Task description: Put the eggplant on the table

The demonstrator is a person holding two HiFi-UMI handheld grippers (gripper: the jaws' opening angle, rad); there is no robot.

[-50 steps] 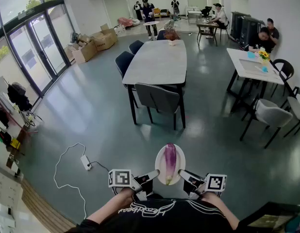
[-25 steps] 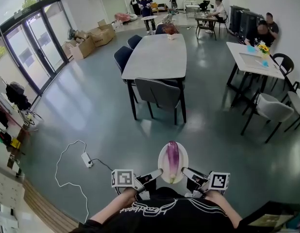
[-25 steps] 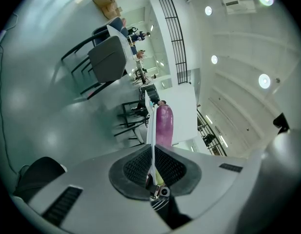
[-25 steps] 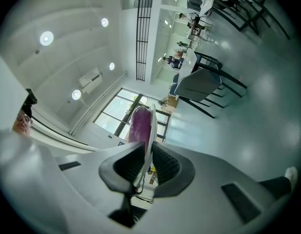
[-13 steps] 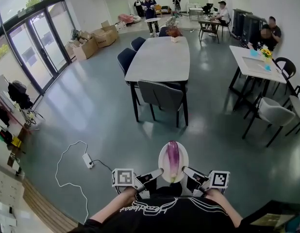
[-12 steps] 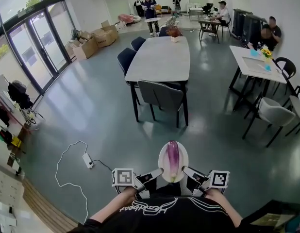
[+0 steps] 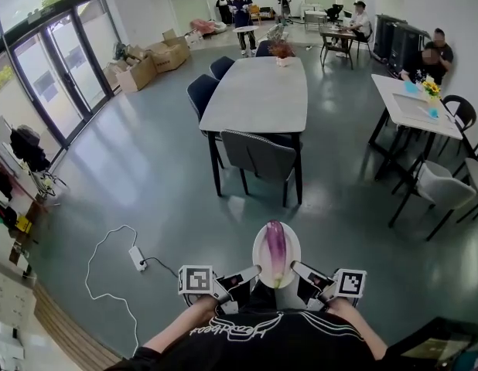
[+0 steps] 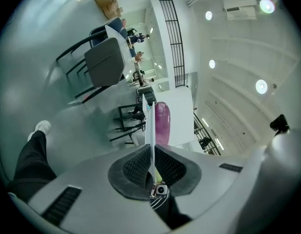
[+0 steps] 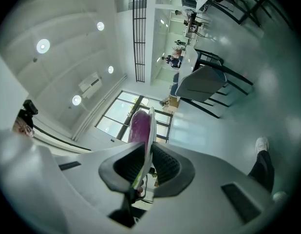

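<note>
A purple eggplant (image 7: 275,243) lies on a white plate (image 7: 261,255) carried in front of the person's body. My left gripper (image 7: 252,271) is shut on the plate's left rim and my right gripper (image 7: 298,268) is shut on its right rim. In the left gripper view the plate (image 8: 151,130) shows edge-on between the jaws, with the eggplant (image 8: 161,124) behind it. The right gripper view shows the plate (image 9: 150,128) and the eggplant (image 9: 139,126) the same way. The long grey table (image 7: 258,91) stands ahead across the floor.
Dark chairs (image 7: 259,158) ring the grey table, which has a flower pot (image 7: 281,52) at its far end. A white table (image 7: 415,105) with chairs and seated people is at right. A power strip and cable (image 7: 135,256) lie on the floor at left. Glass doors (image 7: 57,72) and boxes (image 7: 152,62) are far left.
The person has walked a little closer to the grey table. The plate with the eggplant stays held between both grippers in the same way.
</note>
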